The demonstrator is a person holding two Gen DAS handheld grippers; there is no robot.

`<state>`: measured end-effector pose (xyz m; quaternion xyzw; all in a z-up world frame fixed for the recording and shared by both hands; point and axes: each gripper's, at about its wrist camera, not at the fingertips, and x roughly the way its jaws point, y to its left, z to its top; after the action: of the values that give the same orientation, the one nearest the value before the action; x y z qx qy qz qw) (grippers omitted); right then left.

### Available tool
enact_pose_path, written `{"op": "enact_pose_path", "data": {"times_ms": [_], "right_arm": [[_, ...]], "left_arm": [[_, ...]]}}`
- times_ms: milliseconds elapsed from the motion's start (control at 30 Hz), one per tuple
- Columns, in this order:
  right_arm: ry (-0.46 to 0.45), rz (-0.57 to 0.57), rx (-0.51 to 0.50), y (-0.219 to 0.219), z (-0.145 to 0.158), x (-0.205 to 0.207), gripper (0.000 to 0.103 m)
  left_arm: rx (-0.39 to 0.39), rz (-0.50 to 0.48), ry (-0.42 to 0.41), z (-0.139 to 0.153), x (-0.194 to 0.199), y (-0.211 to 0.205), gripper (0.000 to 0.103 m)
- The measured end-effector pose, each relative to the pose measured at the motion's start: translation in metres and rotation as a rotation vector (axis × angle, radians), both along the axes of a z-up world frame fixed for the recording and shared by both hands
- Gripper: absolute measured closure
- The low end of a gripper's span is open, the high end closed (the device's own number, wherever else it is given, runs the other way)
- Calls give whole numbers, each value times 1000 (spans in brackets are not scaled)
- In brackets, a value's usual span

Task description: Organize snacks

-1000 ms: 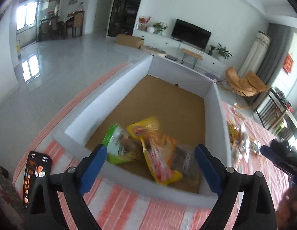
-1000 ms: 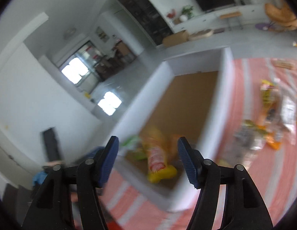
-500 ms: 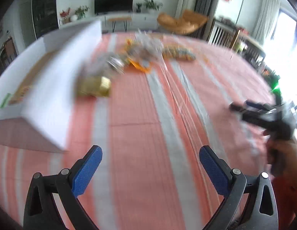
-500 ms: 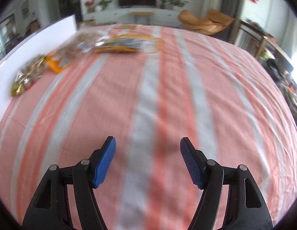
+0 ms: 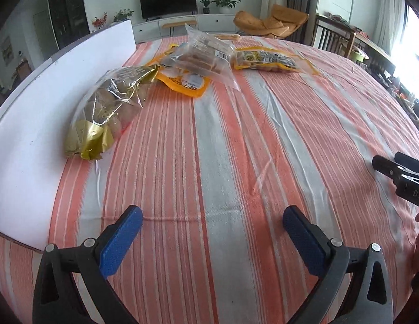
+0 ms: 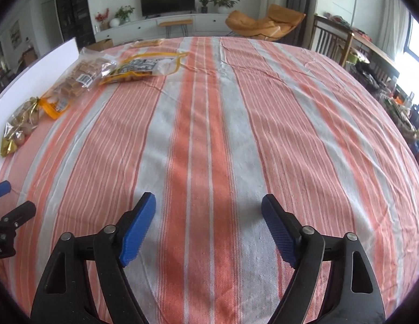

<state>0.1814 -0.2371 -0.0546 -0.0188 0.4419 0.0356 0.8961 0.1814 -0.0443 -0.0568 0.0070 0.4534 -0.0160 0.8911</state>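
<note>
since a second ago both views have swung off the white box (image 5: 47, 102) and its inside, and now look along the striped cloth of the surface (image 5: 223, 148); the snacks that lay inside the box are out of view.

the box wall runs down the left edge of the left wrist view, from upper left to lower left, and shows as a white strip at the far left of the right wrist view. from the snacks across to the right rim, and down to the bottom of both frames, the orange and grey cloth lies bare. the surface's far rim curves along the top, with chairs and a tv unit beyond it.

the left gripper (image 5: 212, 225) is spread wide, its jaws opening, with only cloth between the blue pads. the right gripper (image 6: 208, 212) is also spread, a little narrower, its jaws opening, nothing between them. each gripper's black frame pokes into the other's view at the side edge.

the snacks sit in the upper left of both frames. a clear packet with gold ends (image 5: 112, 105) lies just beside the box wall, nearest the cameras. above it a flat yellow pouch (image 5: 185, 81) is partly covered by a clear bag of brown pieces (image 5: 204, 54) with a barcode label. to the right of that lies a yellow-edged packet with dark print (image 5: 266, 59). a small orange packet (image 5: 228, 36) lies near the far rim.
</note>
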Motion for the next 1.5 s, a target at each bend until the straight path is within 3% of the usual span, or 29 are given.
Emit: {"op": "enact_pose_path", "data": {"times_ms": [1500], "right_arm": [[4, -7, 2, -2, 1, -1, 16]], "left_arm": [[-5, 3, 1, -1, 2, -1, 0]]}}
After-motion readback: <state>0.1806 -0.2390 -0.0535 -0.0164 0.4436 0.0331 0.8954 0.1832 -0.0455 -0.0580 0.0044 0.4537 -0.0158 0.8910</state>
